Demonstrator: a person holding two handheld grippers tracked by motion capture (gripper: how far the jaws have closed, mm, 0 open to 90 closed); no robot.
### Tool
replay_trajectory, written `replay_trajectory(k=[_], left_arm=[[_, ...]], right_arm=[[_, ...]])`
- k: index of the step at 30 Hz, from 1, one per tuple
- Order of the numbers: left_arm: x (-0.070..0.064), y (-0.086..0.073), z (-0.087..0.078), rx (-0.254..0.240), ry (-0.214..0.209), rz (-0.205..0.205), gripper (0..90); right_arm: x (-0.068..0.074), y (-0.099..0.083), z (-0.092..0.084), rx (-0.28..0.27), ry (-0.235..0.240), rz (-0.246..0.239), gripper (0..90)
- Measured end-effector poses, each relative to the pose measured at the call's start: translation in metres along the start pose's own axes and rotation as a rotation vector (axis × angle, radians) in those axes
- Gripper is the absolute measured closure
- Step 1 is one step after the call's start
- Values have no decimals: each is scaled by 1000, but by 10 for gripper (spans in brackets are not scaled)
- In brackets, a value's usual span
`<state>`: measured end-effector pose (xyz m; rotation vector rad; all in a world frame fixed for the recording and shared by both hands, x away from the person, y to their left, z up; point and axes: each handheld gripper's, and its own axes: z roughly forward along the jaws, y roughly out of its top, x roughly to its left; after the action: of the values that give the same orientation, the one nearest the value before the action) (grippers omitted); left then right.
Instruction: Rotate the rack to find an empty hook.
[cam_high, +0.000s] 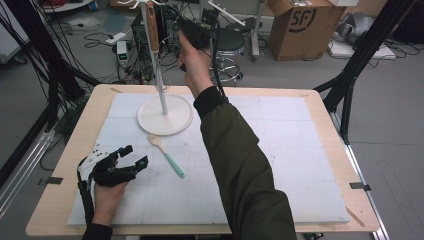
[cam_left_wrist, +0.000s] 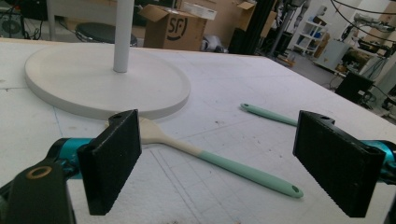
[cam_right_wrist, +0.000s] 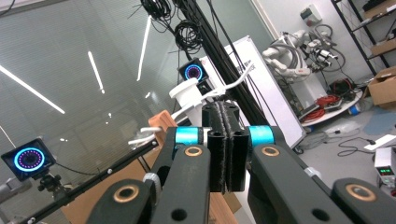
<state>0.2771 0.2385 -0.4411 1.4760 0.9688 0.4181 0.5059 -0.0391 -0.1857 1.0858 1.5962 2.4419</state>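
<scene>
the table (cam_high: 320, 150) has a white mat on it. a white stand (cam_high: 165, 114) w/ a round base sits near the far edge, a bit left of the middle. its thin pole goes straight up, & a wooden thing (cam_high: 152, 25) hangs up high by the pole's top.

the right gripper (cam_high: 192, 34) is held up high by the top of the stand, past the far edge of the table. in the right gripper view its two black jaws are clenched tight, pad on pad, w/ nothing seen between them. the wooden thing (cam_right_wrist: 161, 122) & the white top of the stand (cam_right_wrist: 187, 93) are just behind the jaws. can't tell if they touch.

the left gripper (cam_high: 131, 156) rests low near the front left corner of the table, held in the left hand (cam_high: 107, 192). its jaws are released, wide apart, w/ nothing in them.

a spatula (cam_high: 166, 154) lies flat on the mat, just in front of the stand's base & just right of the left gripper. it has a cream blade & a mint green handle. in the left gripper view the spatula (cam_left_wrist: 219, 161) lies between the open jaws but farther off, w/ its blade by the rim of the base (cam_left_wrist: 107, 84). a 2nd mint green handle (cam_left_wrist: 268, 114) lies farther right on the mat.
</scene>
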Motion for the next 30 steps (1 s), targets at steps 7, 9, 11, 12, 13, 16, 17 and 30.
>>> replay_trajectory(k=[7,9,11,12,13,16,17,30], left_arm=[[1,0,-1,2,8,0,159],[2,-1,-1,-2,8,-4,159],[2,-1,-1,-3,6,-5,159],[2,-1,-1,1,6,-1,159],[2,-1,0,1,5,-4,159],[1,0,0,0,6,0,159],[1,0,-1,-1,8,2,159],[1,1,-2,-4,6,4,159]], right_arm=[[0,4,7,1,26,12,900],[2,4,8,5,29,10,900],[5,5,7,11,31,1,900],[7,6,7,12,33,-3,900],[7,6,7,17,34,-9,900],[10,3,9,31,37,-11,900],[11,2,9,29,37,-12,900],[22,-6,17,38,38,-15,900]])
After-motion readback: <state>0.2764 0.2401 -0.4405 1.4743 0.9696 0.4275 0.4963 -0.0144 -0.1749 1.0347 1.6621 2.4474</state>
